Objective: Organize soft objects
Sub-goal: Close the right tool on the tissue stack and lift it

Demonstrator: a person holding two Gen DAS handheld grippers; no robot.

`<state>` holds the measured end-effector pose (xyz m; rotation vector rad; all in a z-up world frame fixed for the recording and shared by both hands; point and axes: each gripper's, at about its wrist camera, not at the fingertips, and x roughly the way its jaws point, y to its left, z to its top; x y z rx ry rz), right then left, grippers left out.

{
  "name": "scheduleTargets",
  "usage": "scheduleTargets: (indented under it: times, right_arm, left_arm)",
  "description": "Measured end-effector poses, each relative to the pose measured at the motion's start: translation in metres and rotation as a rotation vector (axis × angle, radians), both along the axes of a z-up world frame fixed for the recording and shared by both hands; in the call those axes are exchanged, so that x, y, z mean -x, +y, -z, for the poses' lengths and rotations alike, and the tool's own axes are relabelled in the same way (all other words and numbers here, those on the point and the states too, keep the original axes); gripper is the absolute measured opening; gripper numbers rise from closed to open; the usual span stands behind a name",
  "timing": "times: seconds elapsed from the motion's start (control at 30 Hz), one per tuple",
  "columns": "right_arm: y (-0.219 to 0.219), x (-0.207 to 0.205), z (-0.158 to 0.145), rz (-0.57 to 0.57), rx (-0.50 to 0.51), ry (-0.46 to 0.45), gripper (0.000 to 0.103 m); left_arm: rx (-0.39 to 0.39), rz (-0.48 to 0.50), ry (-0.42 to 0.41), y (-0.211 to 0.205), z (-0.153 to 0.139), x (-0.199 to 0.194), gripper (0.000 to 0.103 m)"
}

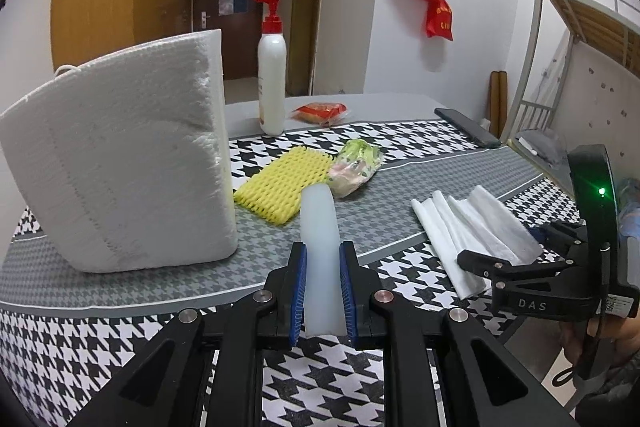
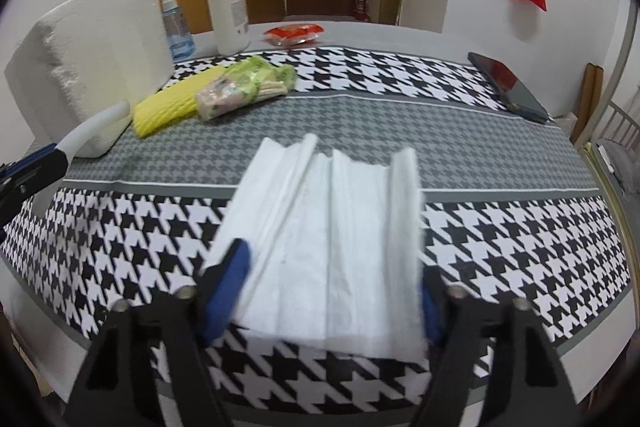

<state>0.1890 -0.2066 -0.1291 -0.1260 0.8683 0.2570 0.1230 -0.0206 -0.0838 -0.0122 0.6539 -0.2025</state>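
My left gripper (image 1: 322, 291) is shut on a soft translucent white strip (image 1: 318, 227) that stands up between its blue pads; the right wrist view shows this strip (image 2: 96, 127) reaching toward a big white foam block (image 1: 120, 163). My right gripper (image 2: 330, 301) straddles a folded white tissue (image 2: 332, 227) lying on the houndstooth tablecloth (image 2: 500, 227). Both its pads touch the tissue's side edges, and the sheet is pushed up into ridges. A yellow foam net (image 1: 280, 187) and a crumpled green and pink bag (image 1: 354, 167) lie beside the block.
A red-capped pump bottle (image 1: 272, 79), a blue spray bottle (image 2: 178, 27) and a red packet (image 1: 320, 113) stand at the table's far side. A black tablet (image 2: 508, 87) lies at the far right edge. A metal bunk bed (image 1: 560, 27) stands beyond the table.
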Motion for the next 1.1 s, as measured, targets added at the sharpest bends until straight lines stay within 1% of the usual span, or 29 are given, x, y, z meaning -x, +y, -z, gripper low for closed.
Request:
scheduleTargets:
  times: [0.03, 0.1, 0.13, 0.2, 0.3, 0.53, 1.1]
  right_arm:
    - [0.000, 0.001, -0.001, -0.002, -0.004, -0.003, 0.035]
    - [-0.001, 0.002, -0.002, -0.030, -0.054, 0.010, 0.010]
    - [0.000, 0.004, -0.002, -0.050, -0.079, 0.015, 0.010]
    - [0.006, 0.010, -0.002, -0.069, -0.057, 0.002, 0.010]
    - [0.011, 0.018, -0.009, -0.097, -0.082, -0.019, 0.010]
    - [0.012, 0.037, -0.031, -0.121, -0.097, -0.088, 0.010]
    - [0.021, 0.066, -0.059, -0.201, -0.149, -0.178, 0.010]
  left_arm:
    - [0.000, 0.000, -0.004, 0.000, -0.001, 0.002, 0.018]
    - [0.000, -0.002, -0.016, 0.002, -0.004, 0.007, 0.018]
    - [0.001, -0.005, -0.021, 0.003, -0.005, 0.009, 0.018]
    - [0.001, -0.012, -0.029, 0.006, -0.008, 0.012, 0.018]
    - [-0.001, -0.026, -0.036, 0.008, -0.011, 0.017, 0.018]
    - [-0.009, -0.053, -0.066, 0.015, -0.021, 0.033, 0.018]
    - [-0.032, -0.119, -0.144, 0.025, -0.041, 0.065, 0.018]
